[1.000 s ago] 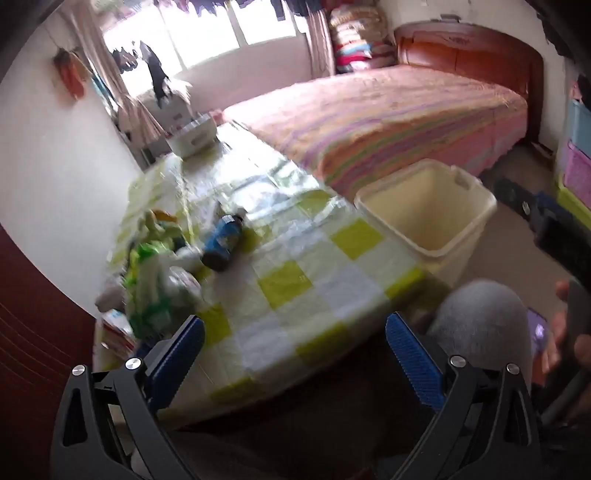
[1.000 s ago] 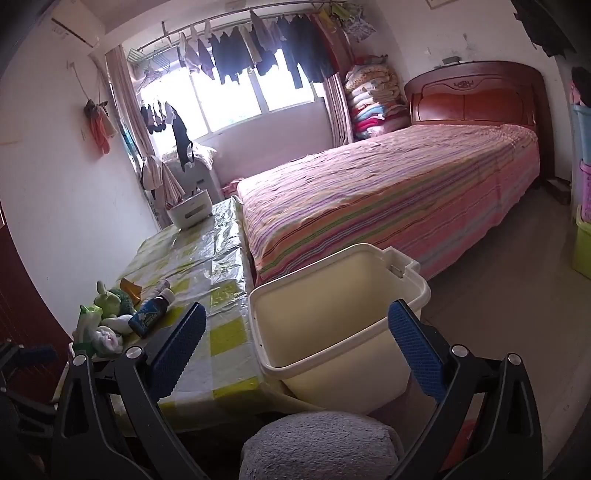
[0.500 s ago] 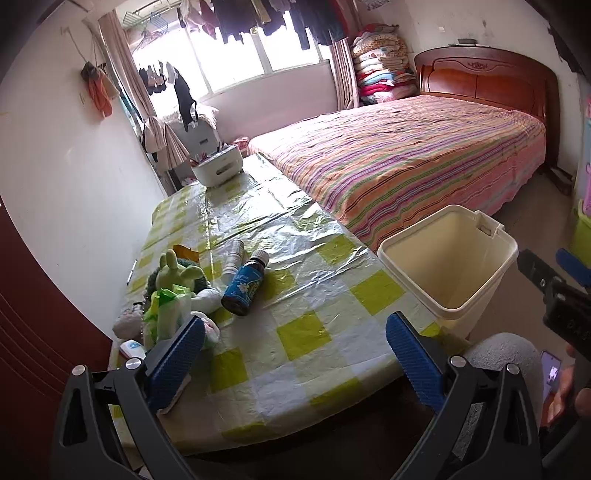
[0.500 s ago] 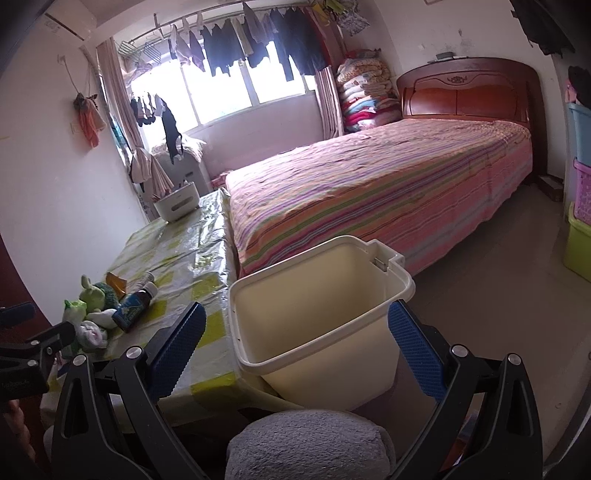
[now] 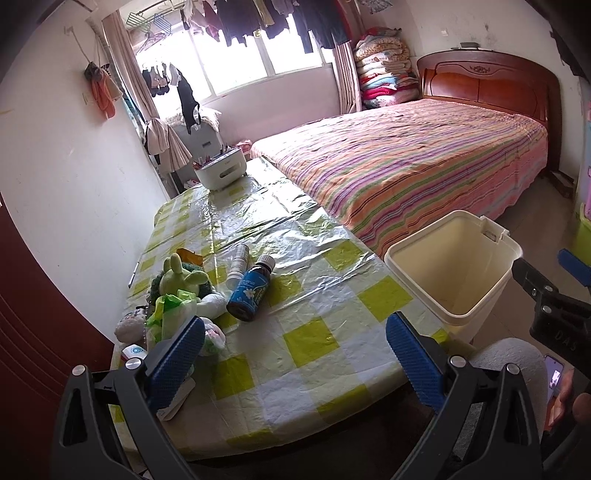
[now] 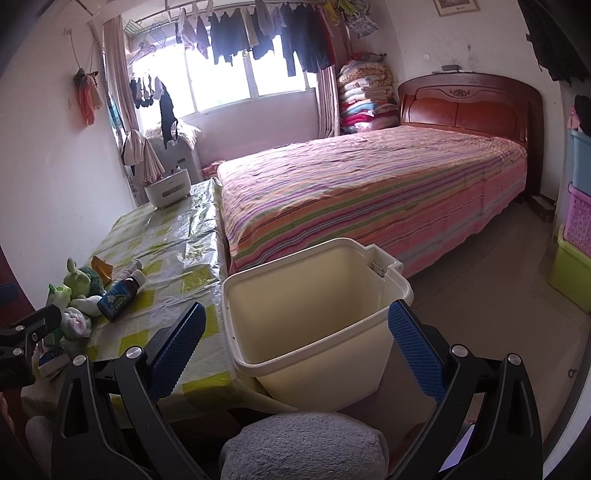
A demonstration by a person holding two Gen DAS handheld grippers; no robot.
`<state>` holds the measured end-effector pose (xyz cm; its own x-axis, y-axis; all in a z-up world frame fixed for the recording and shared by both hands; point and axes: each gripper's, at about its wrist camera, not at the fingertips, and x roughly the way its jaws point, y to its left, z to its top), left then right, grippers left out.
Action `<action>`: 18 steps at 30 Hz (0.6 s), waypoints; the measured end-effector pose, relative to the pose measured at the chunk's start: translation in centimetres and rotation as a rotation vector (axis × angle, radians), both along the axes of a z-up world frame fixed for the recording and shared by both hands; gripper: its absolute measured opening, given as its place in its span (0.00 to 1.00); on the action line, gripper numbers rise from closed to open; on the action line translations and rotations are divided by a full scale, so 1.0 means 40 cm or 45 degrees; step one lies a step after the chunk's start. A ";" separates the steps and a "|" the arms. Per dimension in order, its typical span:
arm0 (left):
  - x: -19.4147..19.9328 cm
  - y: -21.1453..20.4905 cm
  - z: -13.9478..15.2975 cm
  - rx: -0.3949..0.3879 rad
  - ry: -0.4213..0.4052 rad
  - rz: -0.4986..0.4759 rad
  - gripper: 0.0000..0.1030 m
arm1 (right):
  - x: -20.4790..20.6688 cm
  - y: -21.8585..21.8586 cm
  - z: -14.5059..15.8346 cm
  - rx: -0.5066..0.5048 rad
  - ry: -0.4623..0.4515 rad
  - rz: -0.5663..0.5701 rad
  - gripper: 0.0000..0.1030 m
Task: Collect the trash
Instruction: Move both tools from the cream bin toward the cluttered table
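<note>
My left claw (image 5: pixel 291 354) is spread wide and holds nothing, above the near edge of the table (image 5: pixel 310 343); my right claw (image 6: pixel 295 343) is equally wide and empty, framing the cream bin (image 6: pixel 314 306) that stands on the floor just beside the table's right edge. The trash lies at the table's left side: a dark bottle (image 5: pixel 251 288) on its side with a blue label bearing a white flower, its print too small to read; a white tube (image 5: pixel 237 266) beside it; crumpled tissue (image 5: pixel 210 304); a green plush toy (image 5: pixel 181 275). My left blue pad hides part of this pile. "DAS" is moulded on the right claw's frame (image 5: pixel 561 328) at the picture's edge. Surface: crinkled yellow-and-white checked plastic cloth. Room: a striped bed (image 6: pixel 369 184), a window hung with clothes (image 6: pixel 251 33).
</note>
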<state>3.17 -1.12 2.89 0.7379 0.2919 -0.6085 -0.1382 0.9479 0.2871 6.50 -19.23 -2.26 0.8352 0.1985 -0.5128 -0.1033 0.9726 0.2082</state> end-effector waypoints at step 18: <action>-0.004 0.069 -0.021 0.014 0.009 0.051 0.93 | 0.014 0.120 0.070 -0.146 -0.090 0.090 0.94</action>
<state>3.03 1.65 2.05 0.7210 0.3277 -0.6106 -0.1738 0.9385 0.2984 7.04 -14.42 0.53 0.8561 0.2013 -0.4760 -0.1825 0.9794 0.0860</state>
